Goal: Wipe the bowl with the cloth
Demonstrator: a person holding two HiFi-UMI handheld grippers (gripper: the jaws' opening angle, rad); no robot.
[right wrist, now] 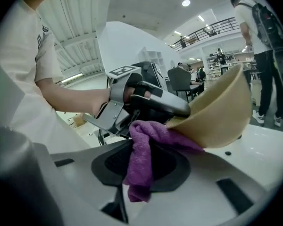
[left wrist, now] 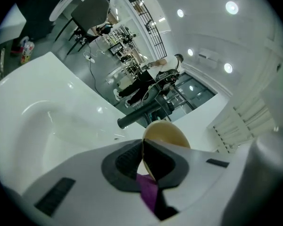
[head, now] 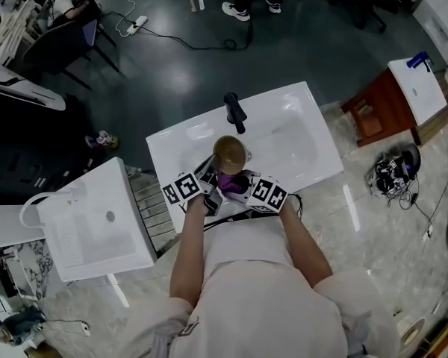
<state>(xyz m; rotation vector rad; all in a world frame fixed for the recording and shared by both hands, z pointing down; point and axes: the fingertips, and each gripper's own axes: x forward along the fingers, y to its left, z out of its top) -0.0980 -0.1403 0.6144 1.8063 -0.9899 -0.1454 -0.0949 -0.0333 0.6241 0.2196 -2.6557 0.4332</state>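
cloth (head: 231,182): mostly hidden, head view | bowl (left wrist: 167,133): lower part behind left fingers (left wrist: 127,164)

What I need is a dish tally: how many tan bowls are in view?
1. The tan round bowl is held above the white sink, its rim clamped in the left gripper; the right gripper holds a purple cloth against it. No other shows.

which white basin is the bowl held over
The middle basin, with the black tap; the bowl hangs over it. The left basin and far-right basin sit apart.
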